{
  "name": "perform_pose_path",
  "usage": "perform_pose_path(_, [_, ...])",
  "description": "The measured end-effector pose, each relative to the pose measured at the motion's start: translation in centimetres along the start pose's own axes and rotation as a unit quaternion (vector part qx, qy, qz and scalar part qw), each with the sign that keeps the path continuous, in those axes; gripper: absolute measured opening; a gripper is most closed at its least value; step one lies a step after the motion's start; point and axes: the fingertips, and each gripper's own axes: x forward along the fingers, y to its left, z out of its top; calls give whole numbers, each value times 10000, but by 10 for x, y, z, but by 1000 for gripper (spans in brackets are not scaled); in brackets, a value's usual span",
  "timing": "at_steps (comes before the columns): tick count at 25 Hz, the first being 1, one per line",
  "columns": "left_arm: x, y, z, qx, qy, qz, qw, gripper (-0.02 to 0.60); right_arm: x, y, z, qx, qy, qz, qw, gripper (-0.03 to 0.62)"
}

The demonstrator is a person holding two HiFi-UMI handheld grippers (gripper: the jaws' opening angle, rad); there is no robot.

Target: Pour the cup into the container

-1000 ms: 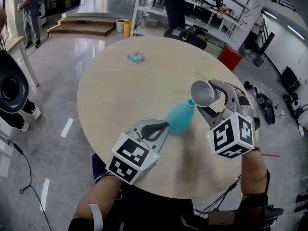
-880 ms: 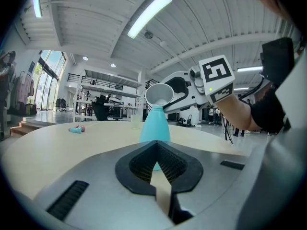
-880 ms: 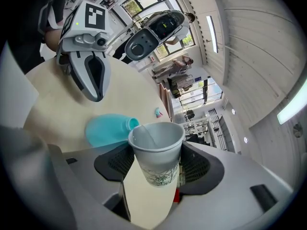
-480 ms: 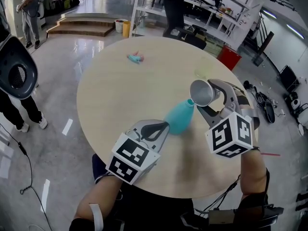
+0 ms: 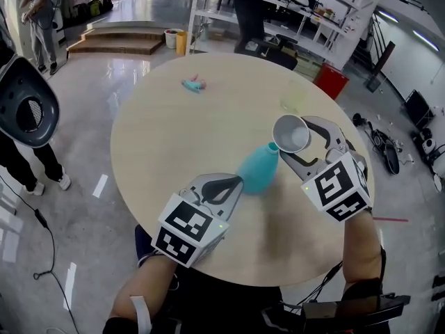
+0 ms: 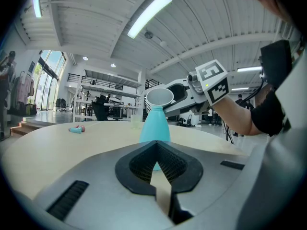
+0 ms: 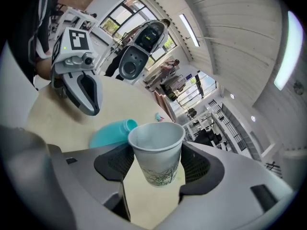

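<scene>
My left tool [image 5: 236, 182] was closed and empty, its tips at the foot of the one teal container [image 5: 259, 169], which stood upright just ahead of it. Right of that neck, my right tool [image 5: 296, 142] clamped the one paper cup [image 5: 290, 133], its rim tipped leftward just above the neck opening.

R gripper [image 5: 299, 143] rolled; cup [image 5: 290, 133] tipped further toward teal container [image 5: 256, 172] mouth.
</scene>
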Motion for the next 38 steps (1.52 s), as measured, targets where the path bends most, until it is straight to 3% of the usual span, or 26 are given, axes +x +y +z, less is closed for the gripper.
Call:
perform_pose_path(6, [-1, -1, 0, 1, 8, -6, 10000, 1, 1, 1, -17, 1194, -400, 158, 9919, 308])
perform_pose_path(12, [-1, 1, -1, -6, 4, -16, 10000, 1, -1, -8, -47, 2159, -677, -205, 9739, 308])
perform_pose_path(17, [-1, 5, -3, -6, 7, 20, 10000, 1, -5, -6, -106, 3674, -768, -204, 9267, 308])
perform_pose_path(21, [-2, 5, -3, -13, -3, 16, 10000, 1, -6, 7, -148, 4375, -661, -133, 8967, 308])
perform_pose_path(26, [-3, 6, -3, -24, -10, 12, 10000, 0, -2, 16, -165, 4766, -715, -50, 8762, 308])
perform_pose_path(35, [-3, 9, -3, -22, -6, 7, 10000, 2, -4, 19, -168, 5066, -1051, 26, 8557, 308])
perform_pose_path(38, [-2, 8, -7, -43, 19, 2, 10000, 2, -8, 21, -168, 5061, -1163, -10, 8546, 310])
